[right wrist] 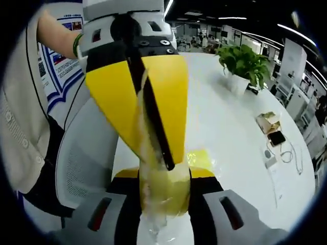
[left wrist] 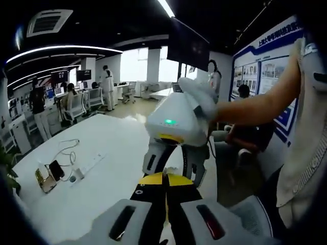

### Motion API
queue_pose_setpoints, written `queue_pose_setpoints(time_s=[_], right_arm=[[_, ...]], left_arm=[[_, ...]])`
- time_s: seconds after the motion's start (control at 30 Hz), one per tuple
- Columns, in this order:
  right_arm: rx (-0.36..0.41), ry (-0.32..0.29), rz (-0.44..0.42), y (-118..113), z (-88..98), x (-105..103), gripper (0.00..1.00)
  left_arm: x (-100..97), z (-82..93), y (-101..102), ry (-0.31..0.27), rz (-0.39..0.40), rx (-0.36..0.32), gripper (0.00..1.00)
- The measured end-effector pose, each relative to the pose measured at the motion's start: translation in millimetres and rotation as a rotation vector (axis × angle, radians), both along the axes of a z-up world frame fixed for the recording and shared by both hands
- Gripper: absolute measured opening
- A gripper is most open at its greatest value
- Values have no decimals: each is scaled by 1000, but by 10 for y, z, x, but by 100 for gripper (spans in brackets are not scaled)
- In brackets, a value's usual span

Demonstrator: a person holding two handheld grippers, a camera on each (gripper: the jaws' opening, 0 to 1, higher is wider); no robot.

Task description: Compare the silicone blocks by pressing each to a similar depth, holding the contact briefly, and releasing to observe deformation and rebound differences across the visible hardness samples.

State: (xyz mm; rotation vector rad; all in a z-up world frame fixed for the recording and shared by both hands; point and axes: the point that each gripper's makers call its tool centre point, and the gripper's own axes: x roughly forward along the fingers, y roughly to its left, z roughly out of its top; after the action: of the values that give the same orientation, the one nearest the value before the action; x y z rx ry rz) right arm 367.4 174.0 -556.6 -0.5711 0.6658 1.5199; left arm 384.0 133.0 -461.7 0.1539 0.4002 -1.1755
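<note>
Right gripper view: the pale translucent yellowish silicone block [right wrist: 162, 191] sits low in the frame, pinched from two directions at once.
Block position: held in the air above the white tabletop [right wrist: 240, 132], touching both tools, resting on neither the table nor any stand.
Right gripper [right wrist: 163, 204]: jaws nearly together with the block between the black pads; the block bulges at its sides.
Left gripper [right wrist: 153, 127]: enters from above, yellow jaws drawn almost shut, the upper strip of the block squeezed thin between them.
Left gripper view: own yellow-and-black jaws [left wrist: 164, 191] meet the right gripper [left wrist: 176, 161], held by a white-gloved hand [left wrist: 202, 97]; the block itself is hard to make out here.
Handling, judged: light, soft, elastic; deforms readily and should spring back on release; glossy surface may be slippery or tacky, which cannot be told.
Where to hold: across the broad flat faces near mid-body, pads square, so it does not squirt sideways.
Background: potted green plant [right wrist: 245, 64], phones and cables [right wrist: 278, 140], white mesh office chair [right wrist: 84, 161].
</note>
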Motion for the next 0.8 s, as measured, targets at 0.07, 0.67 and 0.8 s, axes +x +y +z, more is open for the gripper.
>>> queue_pose_setpoints(time_s=[0.07,0.67,0.8], right_arm=[[4,4,-7,8,0,2,28],[-28,-24,22,51,-111,-79,14],[-38,-37,21,48,-118,-72,11]], left_arm=[[5,-2,4,0,1,0,0],[-102,-88,51,12,-23,28,0],[-111,-92,57,7,-25,32,0]])
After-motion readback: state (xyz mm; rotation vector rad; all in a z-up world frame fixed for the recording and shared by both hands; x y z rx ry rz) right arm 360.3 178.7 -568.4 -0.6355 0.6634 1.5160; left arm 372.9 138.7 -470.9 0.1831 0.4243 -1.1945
